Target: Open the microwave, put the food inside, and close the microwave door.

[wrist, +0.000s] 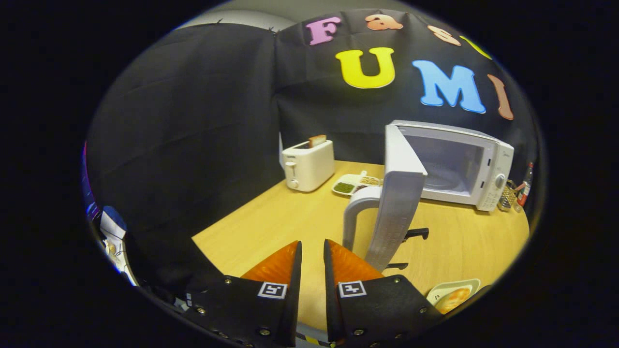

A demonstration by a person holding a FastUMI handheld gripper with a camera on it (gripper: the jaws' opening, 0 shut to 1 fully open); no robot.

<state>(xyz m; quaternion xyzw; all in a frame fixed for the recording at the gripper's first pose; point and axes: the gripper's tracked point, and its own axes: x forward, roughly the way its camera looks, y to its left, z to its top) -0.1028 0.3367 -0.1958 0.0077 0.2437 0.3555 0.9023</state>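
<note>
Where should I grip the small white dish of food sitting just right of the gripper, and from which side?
Probably the near-left rim of the small white dish of orange food. It lies flat and low on the wooden table, so a raised edge is the only pinchable part. Come from above and the left; the open white microwave door stands left of it. The gripper holds nothing, fingers nearly together.

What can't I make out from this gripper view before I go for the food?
- Food dish beside the tongs: cut off at the view's rim, contents blurred.
- Divided tray beyond the microwave door: partly hidden by the door, food too small to tell.
- Microwave cavity floor: its near part hidden by the open door.
- Items right of the microwave: too small and warped to tell.
- Tongs: nearly closed, holding nothing.
</note>
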